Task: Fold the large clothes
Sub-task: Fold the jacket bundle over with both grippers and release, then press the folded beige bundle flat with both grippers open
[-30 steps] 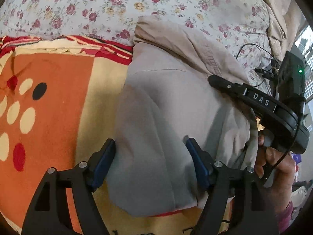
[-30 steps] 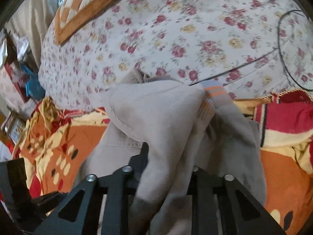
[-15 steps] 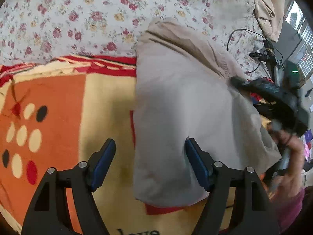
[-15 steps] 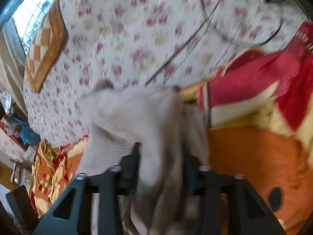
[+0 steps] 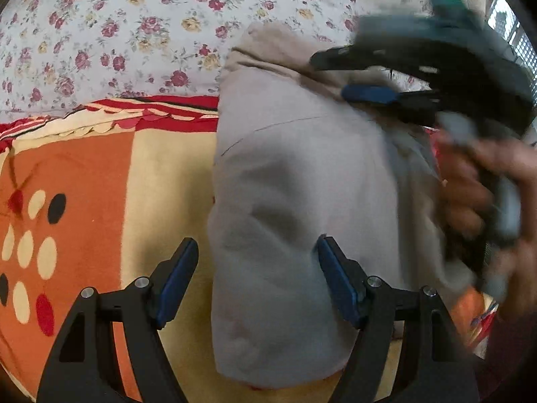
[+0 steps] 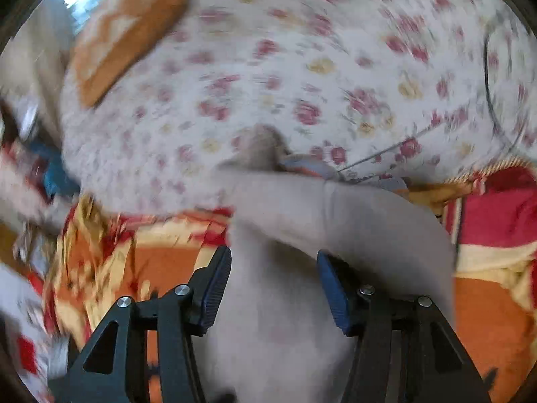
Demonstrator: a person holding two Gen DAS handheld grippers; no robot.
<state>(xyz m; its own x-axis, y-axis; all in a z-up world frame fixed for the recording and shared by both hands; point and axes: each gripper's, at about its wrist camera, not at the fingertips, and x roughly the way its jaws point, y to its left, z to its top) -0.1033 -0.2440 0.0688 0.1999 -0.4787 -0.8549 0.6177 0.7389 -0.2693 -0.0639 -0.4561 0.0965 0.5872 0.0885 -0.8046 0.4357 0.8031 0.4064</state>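
Observation:
A grey-beige garment (image 5: 302, 201) lies folded in a long stack on an orange, yellow and red blanket (image 5: 84, 184). My left gripper (image 5: 258, 278) is open and empty, its jaws standing apart just above the garment's near end. My right gripper (image 6: 273, 282) is open over the same garment (image 6: 335, 221), with cloth showing between its jaws but not pinched. In the left wrist view the right gripper (image 5: 386, 77) appears blurred above the garment's far right side, held by a hand (image 5: 486, 194).
A floral bedsheet (image 5: 134, 27) covers the bed beyond the blanket. An orange checked cushion (image 6: 124, 33) lies at the far left in the right wrist view. A black cable (image 6: 493, 100) runs over the sheet at the right. Clutter lies off the bed's left edge.
My right gripper has opened and let go of the garment fold it held, and it is moving fast. The fold now lies flat on the stack. My left gripper stays open.

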